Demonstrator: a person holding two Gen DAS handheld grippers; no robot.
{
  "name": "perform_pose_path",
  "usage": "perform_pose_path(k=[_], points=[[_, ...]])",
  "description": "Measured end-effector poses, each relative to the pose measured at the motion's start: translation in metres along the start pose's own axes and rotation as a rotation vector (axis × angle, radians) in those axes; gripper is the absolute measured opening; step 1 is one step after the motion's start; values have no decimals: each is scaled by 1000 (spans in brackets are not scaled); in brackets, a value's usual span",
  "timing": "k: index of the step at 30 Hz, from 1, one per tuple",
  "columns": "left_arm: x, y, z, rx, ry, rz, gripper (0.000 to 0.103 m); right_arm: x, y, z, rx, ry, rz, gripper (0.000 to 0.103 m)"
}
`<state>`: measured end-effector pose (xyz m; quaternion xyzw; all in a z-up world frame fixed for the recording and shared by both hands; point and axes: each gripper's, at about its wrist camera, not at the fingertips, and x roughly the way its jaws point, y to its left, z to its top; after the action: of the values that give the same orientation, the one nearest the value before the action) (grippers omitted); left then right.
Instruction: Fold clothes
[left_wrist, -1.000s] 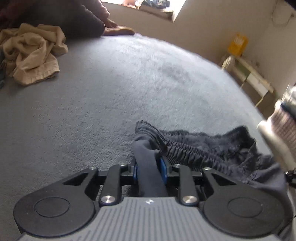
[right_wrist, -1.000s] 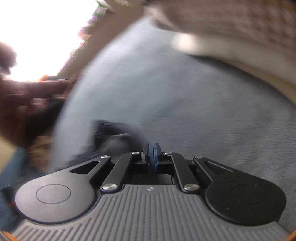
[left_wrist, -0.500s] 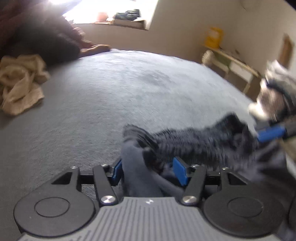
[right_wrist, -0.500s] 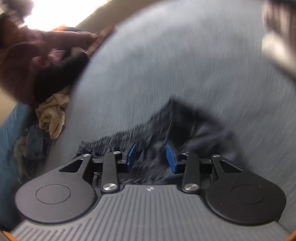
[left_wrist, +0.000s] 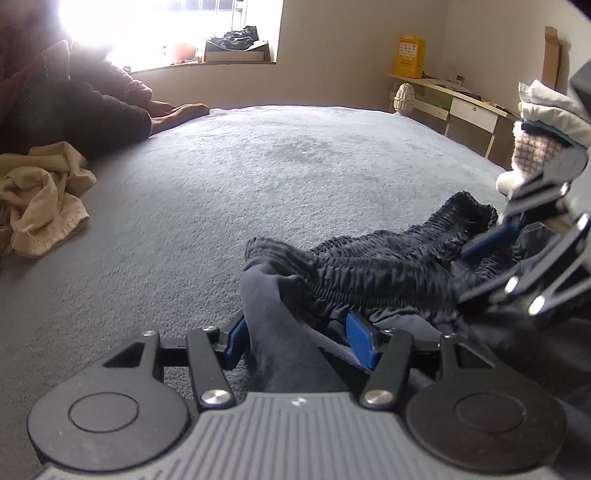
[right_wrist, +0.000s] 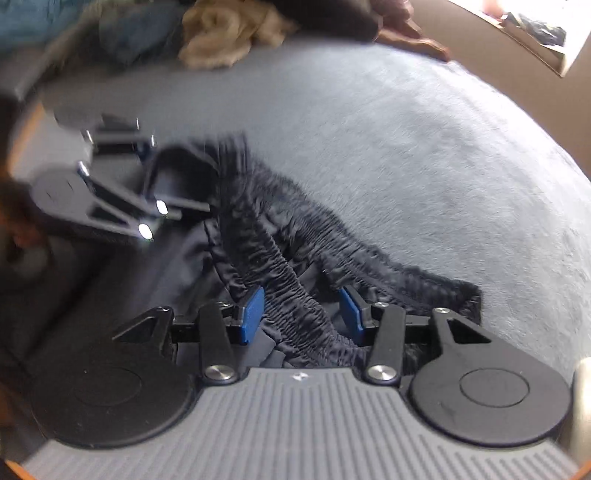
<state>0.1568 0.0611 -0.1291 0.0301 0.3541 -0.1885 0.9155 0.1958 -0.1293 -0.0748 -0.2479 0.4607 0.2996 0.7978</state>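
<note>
Lying crumpled on a grey carpet (left_wrist: 258, 177), dark shorts (left_wrist: 388, 269) are sitting at lower centre.
Left claw (left_wrist: 295, 341) is standing released around a fabric fold; right claw (right_wrist: 301, 314) is opening, its waistband lying loose between. A beige garment (left_wrist: 40, 206) is resting at left, a desk (left_wrist: 461, 99) at upper right.

The dark navy crumpled garment with a ruched elastic waistband (left_wrist: 369, 266) runs off the picture's right edge; motion blur smears the heaped tan cloth (right_wrist: 225, 29) in the right wrist view
</note>
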Motion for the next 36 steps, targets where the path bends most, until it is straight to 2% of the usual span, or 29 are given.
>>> perform_pose_path(k=[1, 2, 3, 4, 6, 10, 14, 17, 21, 23, 25, 26, 29, 32, 34, 36], points=[[0, 0, 0, -3, -2, -1, 59, 6, 2, 0, -10, 27, 1, 40], [0, 1, -1, -2, -4, -3, 59, 5, 5, -1, -22, 25, -6, 33], [0, 1, -1, -1, -7, -5, 59, 3, 8, -1, -33, 19, -14, 19], [-1, 2, -1, -1, -9, -7, 59, 0, 12, -2, -45, 13, -22, 12], [-1, 2, -1, -5, -12, -12, 59, -10, 20, -1, -81, -21, -69, 8], [-3, 5, 1, -30, -21, -21, 57, -27, 24, 5, -100, -94, -142, 6], [-4, 13, 6, -100, -20, -25, 53, -40, 17, 15, -78, -164, -207, 6], [-3, 26, 9, -188, -7, -56, 53, -29, 7, 26, -60, -178, -217, 5], [2, 49, 13, -362, 16, -151, 60, -6, 4, 33, -48, -176, -232, 5], [5, 51, 17, -375, 12, -148, 60, -3, 1, 34, -24, -189, -235, 5], [9, 48, 21, -342, 5, -125, 54, -4, -4, 34, 9, -212, -238, 5], [10, 45, 23, -309, 1, -104, 47, -5, -6, 34, 25, -224, -239, 5], [9, 38, 27, -252, -37, -61, 11, -11, -10, 34, 50, -250, -238, 5], [5, 50, 24, -328, -62, -47, 10, -6, -11, 34, 66, -264, -223, 5], [8, 62, 21, -393, -42, -55, 11, 1, -12, 33, 84, -269, -204, 5], [12, 69, 18, -432, -9, -70, 20, 11, -14, 32, 106, -272, -186, 5]])
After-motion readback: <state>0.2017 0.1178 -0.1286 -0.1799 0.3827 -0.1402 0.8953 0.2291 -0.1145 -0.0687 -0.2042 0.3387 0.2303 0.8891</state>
